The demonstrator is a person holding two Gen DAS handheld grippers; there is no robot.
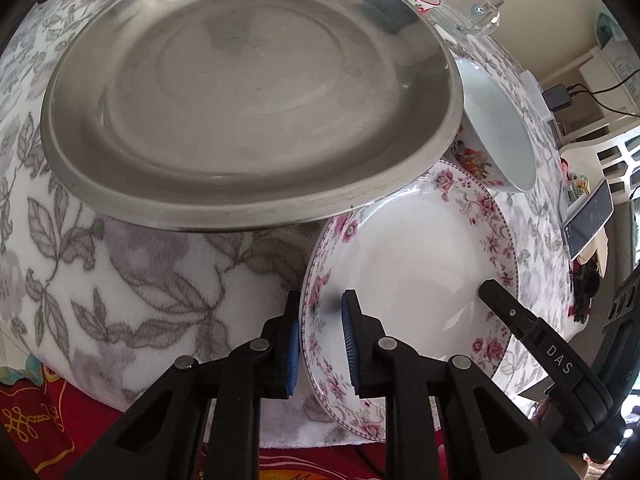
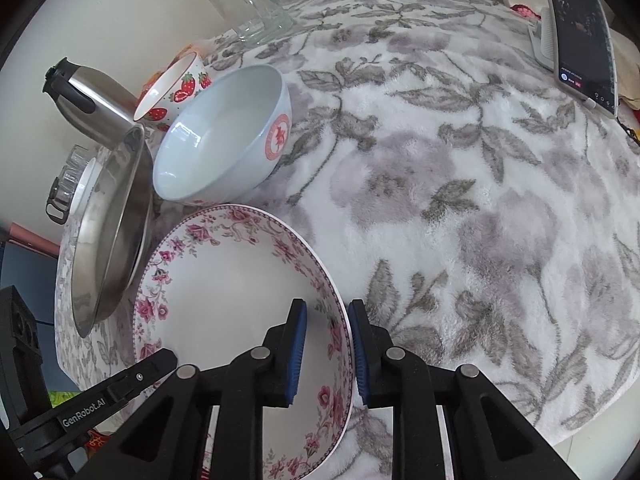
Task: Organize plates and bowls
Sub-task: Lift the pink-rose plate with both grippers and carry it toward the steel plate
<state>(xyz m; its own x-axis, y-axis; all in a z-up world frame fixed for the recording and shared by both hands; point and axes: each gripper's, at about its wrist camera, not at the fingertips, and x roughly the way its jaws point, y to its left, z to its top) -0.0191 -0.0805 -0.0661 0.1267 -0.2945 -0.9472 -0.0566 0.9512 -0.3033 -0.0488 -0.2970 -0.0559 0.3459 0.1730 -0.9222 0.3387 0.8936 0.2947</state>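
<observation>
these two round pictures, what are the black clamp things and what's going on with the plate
Each picture comes from a fisheye camera on a hand-held two-finger gripper, looking along its fingers. A person carries one in each hand. The left gripper straddles one edge of the floral plate; the right gripper straddles the opposite edge, so both seem to grip that plate by its rim. It lies on a leaf-patterned fleece cloth. Nearby are a steel plate, a white bowl, a strawberry cup, a steel kettle, a glass mug and a phone.
</observation>
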